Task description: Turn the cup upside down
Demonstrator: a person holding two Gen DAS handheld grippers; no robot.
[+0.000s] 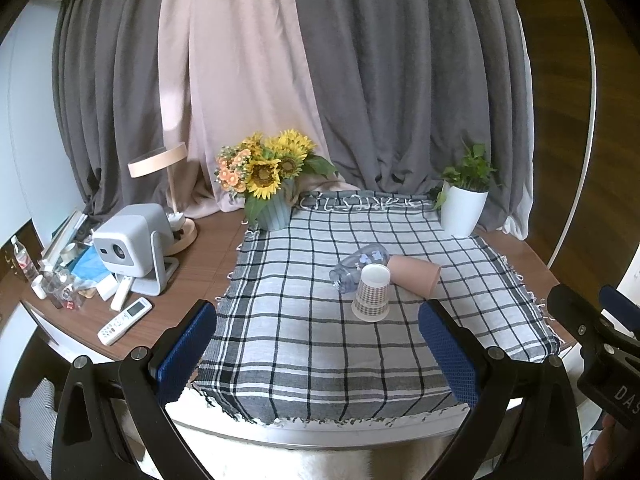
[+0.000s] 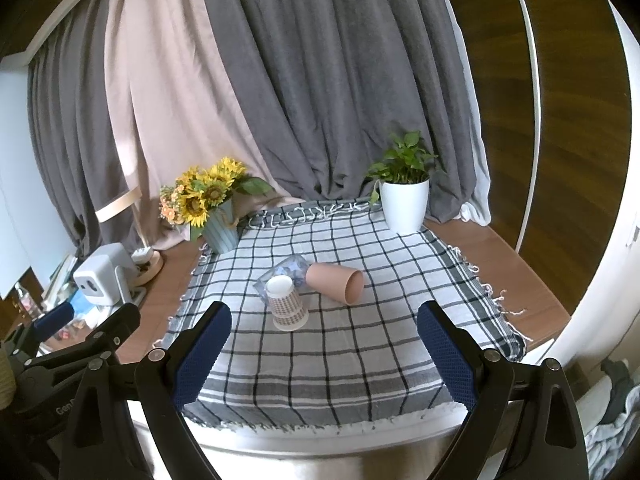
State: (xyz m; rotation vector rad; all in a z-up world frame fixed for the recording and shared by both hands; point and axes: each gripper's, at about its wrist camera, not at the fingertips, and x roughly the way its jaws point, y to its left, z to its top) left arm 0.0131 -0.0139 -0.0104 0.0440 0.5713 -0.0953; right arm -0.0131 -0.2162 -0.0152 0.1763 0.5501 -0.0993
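Clear cup (image 1: 359, 267) half hidden behind checked cup (image 1: 371, 293) (upside down).

Three cups grouped near the middle of the checked tablecloth (image 1: 320, 344).
The paper cup (image 1: 371, 294) with a small check pattern stands upside down, wide rim on the cloth, white base up. Behind it, touching, the clear plastic cup (image 1: 360, 266) lies on its side, mouth toward the left edge. The pink cup (image 1: 416, 274) lies on its side, mouth toward the right edge.
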